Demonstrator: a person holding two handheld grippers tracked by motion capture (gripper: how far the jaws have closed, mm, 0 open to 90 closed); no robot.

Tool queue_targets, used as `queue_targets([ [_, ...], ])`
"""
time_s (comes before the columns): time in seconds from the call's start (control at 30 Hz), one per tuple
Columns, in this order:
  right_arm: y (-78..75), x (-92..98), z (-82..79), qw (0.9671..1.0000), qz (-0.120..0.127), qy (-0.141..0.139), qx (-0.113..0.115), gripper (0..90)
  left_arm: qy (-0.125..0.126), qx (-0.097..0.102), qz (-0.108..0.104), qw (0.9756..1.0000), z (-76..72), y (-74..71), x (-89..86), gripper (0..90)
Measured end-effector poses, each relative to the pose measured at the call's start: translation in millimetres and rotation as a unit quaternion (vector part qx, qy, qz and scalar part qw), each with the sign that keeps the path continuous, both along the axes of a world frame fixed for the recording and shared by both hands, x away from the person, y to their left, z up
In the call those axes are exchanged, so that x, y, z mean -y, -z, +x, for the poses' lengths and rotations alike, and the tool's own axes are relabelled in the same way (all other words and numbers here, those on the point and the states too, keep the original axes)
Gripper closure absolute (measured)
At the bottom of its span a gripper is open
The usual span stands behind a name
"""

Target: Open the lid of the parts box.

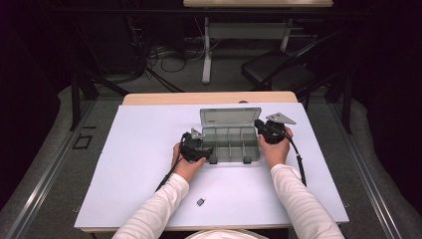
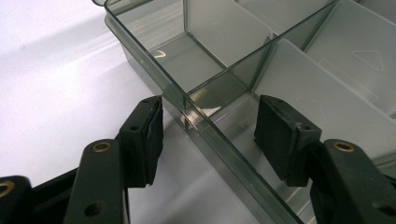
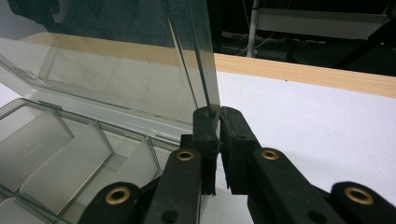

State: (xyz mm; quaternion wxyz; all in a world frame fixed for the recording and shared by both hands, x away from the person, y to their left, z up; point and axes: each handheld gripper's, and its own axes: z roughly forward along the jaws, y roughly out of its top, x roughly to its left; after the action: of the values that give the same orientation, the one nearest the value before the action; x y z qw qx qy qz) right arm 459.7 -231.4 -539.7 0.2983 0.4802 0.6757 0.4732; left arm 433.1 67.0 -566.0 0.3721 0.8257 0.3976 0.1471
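**Both grippers at the open box**

On the white table (image 1: 139, 164), a small dark part (image 1: 200, 201) lies near the front edge, apart from everything else.

The left gripper (image 1: 199, 148) is at the left near corner of the box (image 1: 230, 144). Its jaws stand partly open on both sides of the box's left wall (image 2: 210, 126): one pad is outside, just beside the wall, the other is inside over a compartment. The pads do not press the wall.

The clear box sits in the middle of the table, with its compartments empty.

The lid (image 1: 231, 117) stands up at the far side. The right gripper (image 3: 218, 140) is closed tightly on the lid's right edge.
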Motion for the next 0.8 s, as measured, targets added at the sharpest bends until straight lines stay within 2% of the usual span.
queue_targets([
  [0.3,-0.3,-3.2,0.4,0.9999,0.004,0.013,0.001,84.5,0.002,-0.002,0.001,1.0000,-0.1,-0.3,-0.2,42.1],
  [0.57,-0.7,-8.5,-0.2,0.9993,0.001,0.036,0.006,86.3,0.001,-0.002,0.001,1.0000,-0.2,-0.4,0.0,42.2],
  [0.8,-3.1,-10.0,2.3,0.9984,0.019,0.052,-0.012,86.7,0.002,-0.001,0.002,1.0000,-0.2,-0.5,-0.2,42.3],
])
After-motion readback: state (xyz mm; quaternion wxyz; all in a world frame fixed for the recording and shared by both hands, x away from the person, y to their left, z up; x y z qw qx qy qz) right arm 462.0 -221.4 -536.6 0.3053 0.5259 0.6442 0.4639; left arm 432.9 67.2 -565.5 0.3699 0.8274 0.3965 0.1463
